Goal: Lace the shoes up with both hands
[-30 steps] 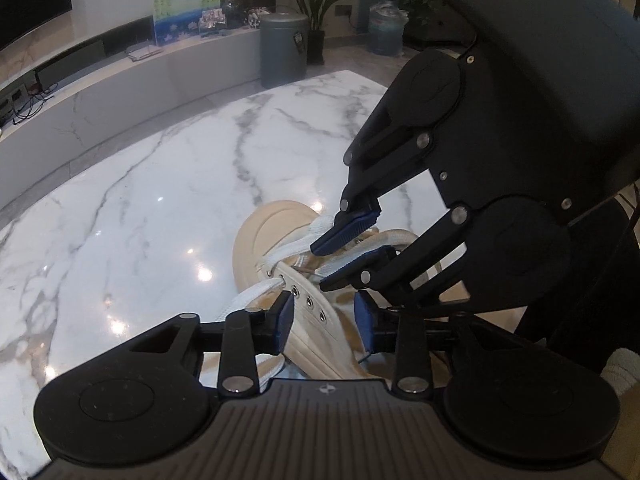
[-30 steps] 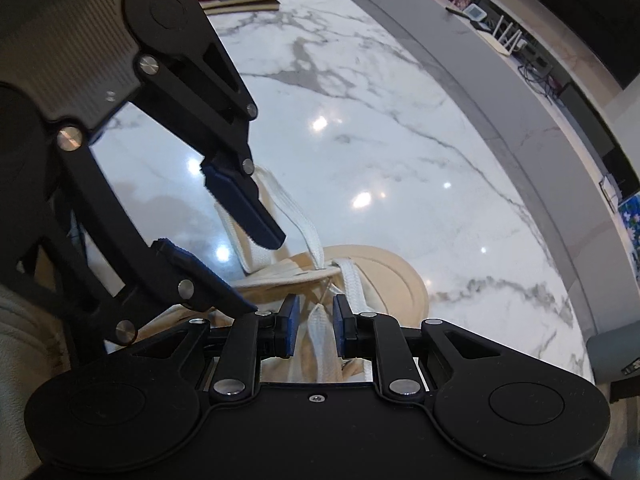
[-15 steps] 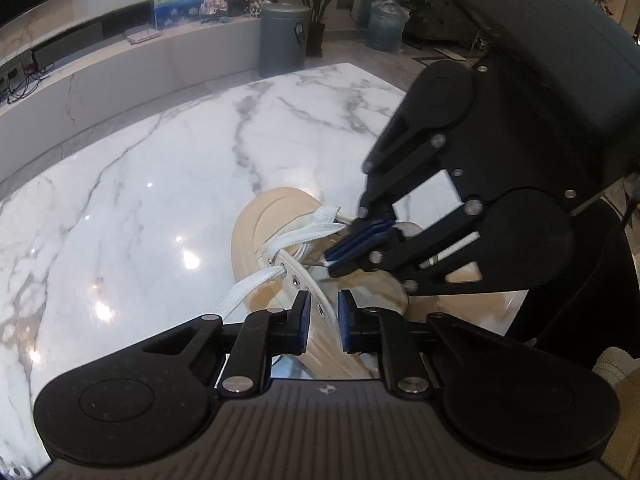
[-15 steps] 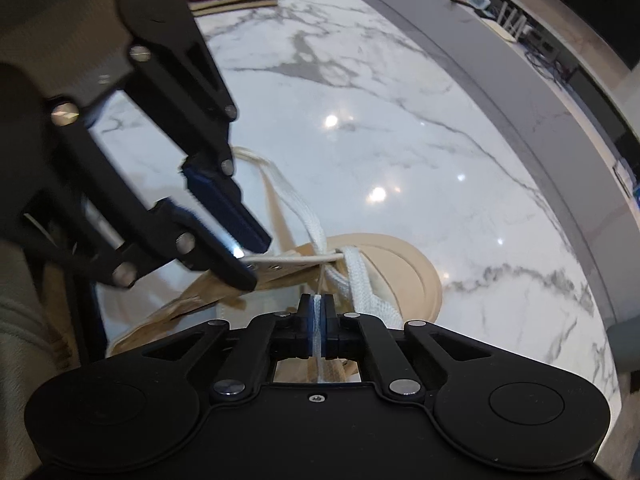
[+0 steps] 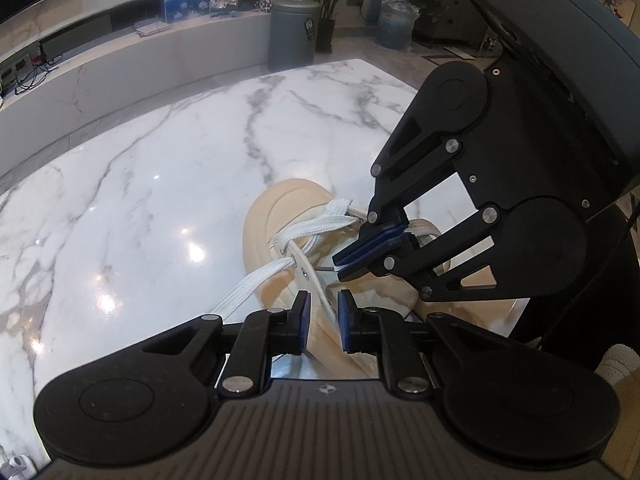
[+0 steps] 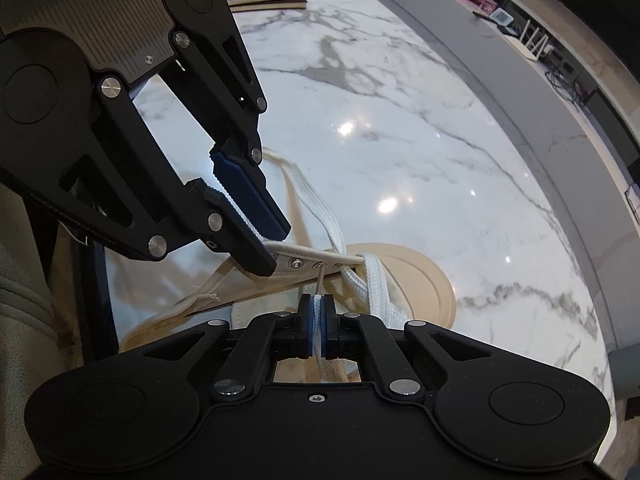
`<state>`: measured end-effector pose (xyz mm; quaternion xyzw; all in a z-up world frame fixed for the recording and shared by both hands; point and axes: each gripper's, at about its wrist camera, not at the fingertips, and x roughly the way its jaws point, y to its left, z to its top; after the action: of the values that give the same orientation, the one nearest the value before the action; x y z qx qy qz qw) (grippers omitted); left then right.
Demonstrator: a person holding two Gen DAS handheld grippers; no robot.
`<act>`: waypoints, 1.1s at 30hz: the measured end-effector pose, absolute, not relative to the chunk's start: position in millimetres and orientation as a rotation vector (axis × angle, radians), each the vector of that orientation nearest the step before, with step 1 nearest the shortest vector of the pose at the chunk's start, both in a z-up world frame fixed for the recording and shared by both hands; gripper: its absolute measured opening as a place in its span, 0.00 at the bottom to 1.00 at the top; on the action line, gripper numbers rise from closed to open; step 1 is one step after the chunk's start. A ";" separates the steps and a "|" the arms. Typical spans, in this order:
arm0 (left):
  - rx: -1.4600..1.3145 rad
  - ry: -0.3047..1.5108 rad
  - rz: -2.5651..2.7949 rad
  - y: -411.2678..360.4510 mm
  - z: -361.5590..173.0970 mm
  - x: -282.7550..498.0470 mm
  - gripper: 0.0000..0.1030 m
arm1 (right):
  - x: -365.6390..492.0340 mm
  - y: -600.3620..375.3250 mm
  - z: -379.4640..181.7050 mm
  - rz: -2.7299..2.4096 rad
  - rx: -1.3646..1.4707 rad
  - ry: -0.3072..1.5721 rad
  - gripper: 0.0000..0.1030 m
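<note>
Beige canvas shoe [image 5: 280,216] sits mid-tabletop on white marble [image 5: 160,184]. Since a second ago, the right gripper [image 6: 318,316] has clamped the flat white lace [image 6: 376,276]; the left gripper [image 5: 322,316] has narrowed around the eyelet flap, crowding the right's approach.

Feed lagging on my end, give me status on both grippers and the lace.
Right gripper shut on lace, tip at eyelet. Left gripper grips eyelet flap of shoe. Nothing blocking.

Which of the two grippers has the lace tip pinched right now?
The right gripper: its blue pads are shut on the white lace, aglet aimed at an eyelet. The left gripper instead grips the shoe's eyelet flap.
</note>
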<state>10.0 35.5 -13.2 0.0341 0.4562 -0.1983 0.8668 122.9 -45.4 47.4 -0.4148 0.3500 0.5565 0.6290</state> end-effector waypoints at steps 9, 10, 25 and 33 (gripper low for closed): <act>0.073 0.954 -0.419 35.6 -13.3 9.3 0.13 | 121.5 -43.5 44.9 1.284 -0.974 0.804 0.02; 0.073 0.953 -0.420 35.5 -13.3 9.3 0.13 | 121.8 -43.3 44.6 1.284 -0.975 0.805 0.02; 0.091 0.928 -0.443 35.5 -8.9 6.3 0.15 | 126.1 -38.0 52.4 1.281 -0.967 0.775 0.02; 0.254 0.906 -0.424 42.6 -3.1 4.8 0.16 | 126.6 -38.3 51.0 1.291 -0.955 0.768 0.02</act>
<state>4.8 42.6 -3.1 0.1214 0.4333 -0.2026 0.8697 126.6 -38.3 51.0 -0.4170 0.3353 0.5637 0.6292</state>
